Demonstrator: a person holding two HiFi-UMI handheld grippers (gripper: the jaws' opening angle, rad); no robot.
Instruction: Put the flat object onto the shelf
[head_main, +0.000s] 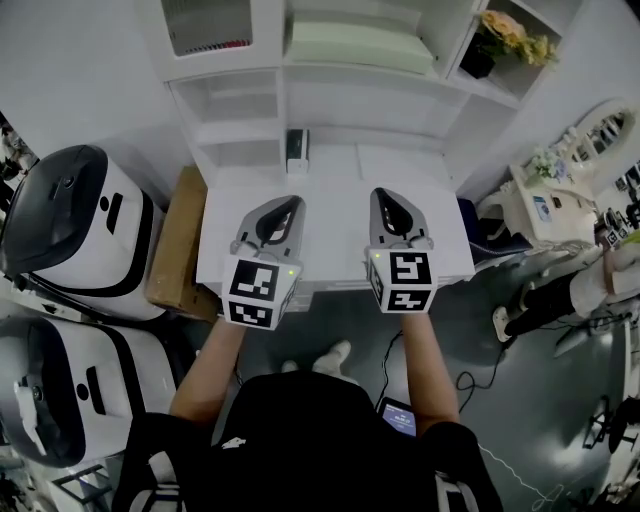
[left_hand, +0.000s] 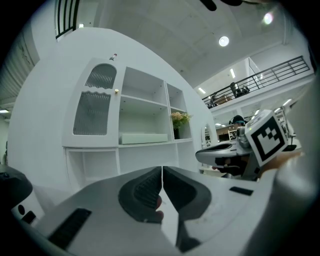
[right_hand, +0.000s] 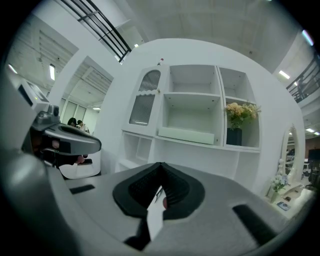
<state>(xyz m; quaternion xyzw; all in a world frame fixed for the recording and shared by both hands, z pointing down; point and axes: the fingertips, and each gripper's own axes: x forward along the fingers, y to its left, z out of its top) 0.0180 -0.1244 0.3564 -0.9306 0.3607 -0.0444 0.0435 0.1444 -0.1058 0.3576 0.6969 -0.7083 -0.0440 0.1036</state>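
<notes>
A pale green flat box (head_main: 350, 45) lies on the middle shelf of the white shelf unit (head_main: 250, 95); it also shows in the left gripper view as the flat box (left_hand: 145, 137) and in the right gripper view as the flat box (right_hand: 186, 135). My left gripper (head_main: 289, 205) and right gripper (head_main: 386, 197) hover side by side over the white table (head_main: 330, 180), both pointing at the shelves. The left gripper (left_hand: 162, 171) has its jaws pressed together with nothing between them. So does the right gripper (right_hand: 161, 167). Neither touches the flat box.
A small upright dark box (head_main: 297, 150) stands at the back of the table. A pot of yellow flowers (head_main: 505, 40) sits in the right shelf bay. A cardboard box (head_main: 180, 240) and white machines (head_main: 70, 230) stand on the left. A person (head_main: 590, 285) is at the right.
</notes>
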